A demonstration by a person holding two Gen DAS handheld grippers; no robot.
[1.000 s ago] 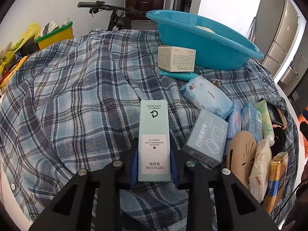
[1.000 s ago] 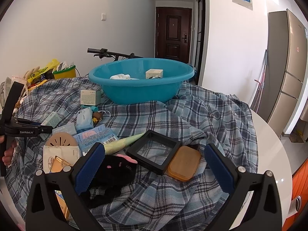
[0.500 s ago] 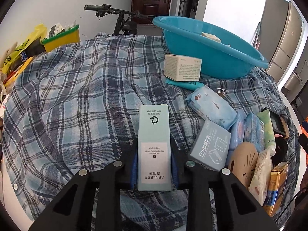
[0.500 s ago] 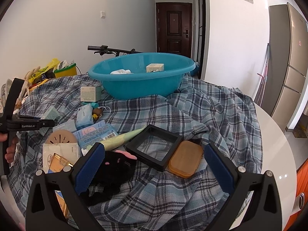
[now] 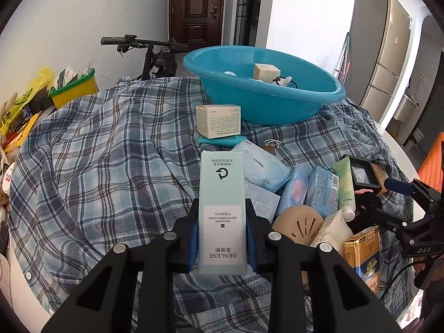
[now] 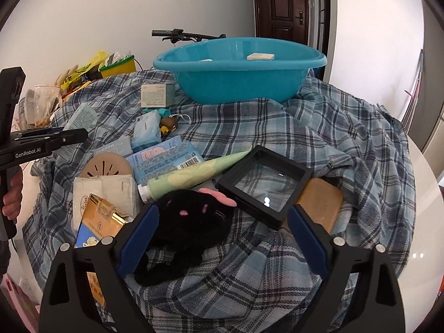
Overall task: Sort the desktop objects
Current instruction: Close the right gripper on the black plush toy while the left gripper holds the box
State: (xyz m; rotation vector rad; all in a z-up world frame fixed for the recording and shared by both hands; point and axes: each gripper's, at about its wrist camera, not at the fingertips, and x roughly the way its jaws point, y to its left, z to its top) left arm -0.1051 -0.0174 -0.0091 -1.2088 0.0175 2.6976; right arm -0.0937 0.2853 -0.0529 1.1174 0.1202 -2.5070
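My left gripper [image 5: 222, 236] is shut on a tall pale-green GENLESE toner box [image 5: 222, 194] and holds it above the plaid cloth. It also shows at the left of the right wrist view [image 6: 80, 119]. A blue basin [image 5: 266, 94] stands at the back with a small box [image 5: 265, 72] inside. My right gripper [image 6: 222, 230] is open and empty, low over a black plush toy [image 6: 191, 216], beside a black display frame [image 6: 263, 180] and a wooden lid [image 6: 319, 202].
A white carton [image 5: 218, 120], wipes packs [image 5: 263, 170], a green tube [image 6: 194, 174], a round wooden coaster [image 6: 108, 163], a gold and blue pack [image 6: 97, 222] and a keychain figure [image 6: 169, 123] lie on the cloth. A bicycle [image 5: 149, 52] and yellow bin [image 5: 75, 91] stand behind.
My left gripper has lifted the toner box higher and tilted up; the basin's inside now shows. My right gripper has dropped closer to the black plush toy.
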